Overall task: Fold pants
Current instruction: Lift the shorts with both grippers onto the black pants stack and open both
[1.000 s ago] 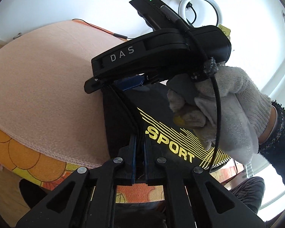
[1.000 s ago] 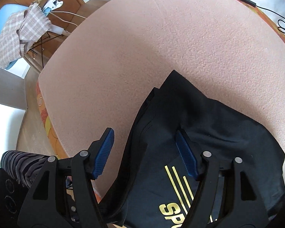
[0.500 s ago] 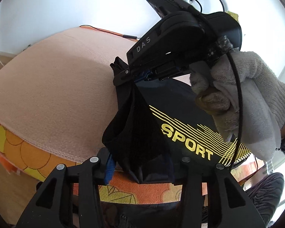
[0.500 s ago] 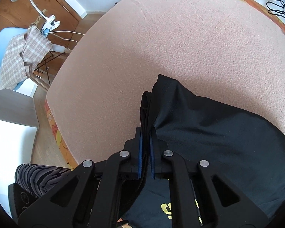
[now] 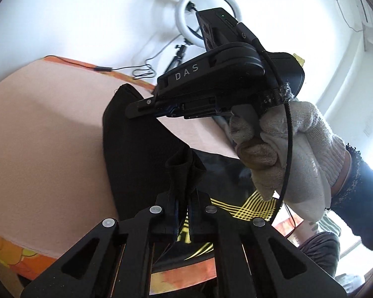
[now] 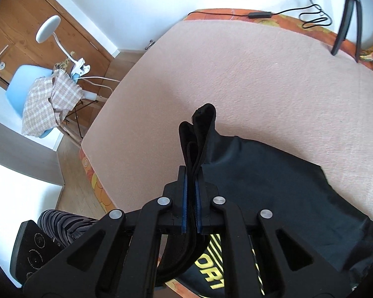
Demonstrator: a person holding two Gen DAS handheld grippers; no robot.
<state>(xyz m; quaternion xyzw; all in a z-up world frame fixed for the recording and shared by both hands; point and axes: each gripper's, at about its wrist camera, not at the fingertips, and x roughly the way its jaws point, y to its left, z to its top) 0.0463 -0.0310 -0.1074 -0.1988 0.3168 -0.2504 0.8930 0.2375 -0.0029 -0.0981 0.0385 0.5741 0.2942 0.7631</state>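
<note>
The black pants (image 5: 139, 154) with a yellow SPORT print lie on the pink blanket (image 5: 44, 134), near its front edge. My left gripper (image 5: 182, 213) is shut on a bunched edge of the pants. My right gripper (image 6: 191, 198) is shut on a thick fold of the same pants (image 6: 273, 183) and lifts it. In the left wrist view the right gripper (image 5: 151, 106), held by a gloved hand (image 5: 286, 154), is above and beyond the left one, over the cloth.
A ring light (image 5: 206, 22) on a tripod stands by the far wall, with cables (image 6: 310, 17) on the bed edge. A blue chair with a checked cloth (image 6: 47, 99) and a desk lamp (image 6: 49, 29) stand on the wooden floor to the left.
My left gripper has closed on the pants' edge. Both grippers have lifted the cloth, and the SPORT print is now mostly folded under.
</note>
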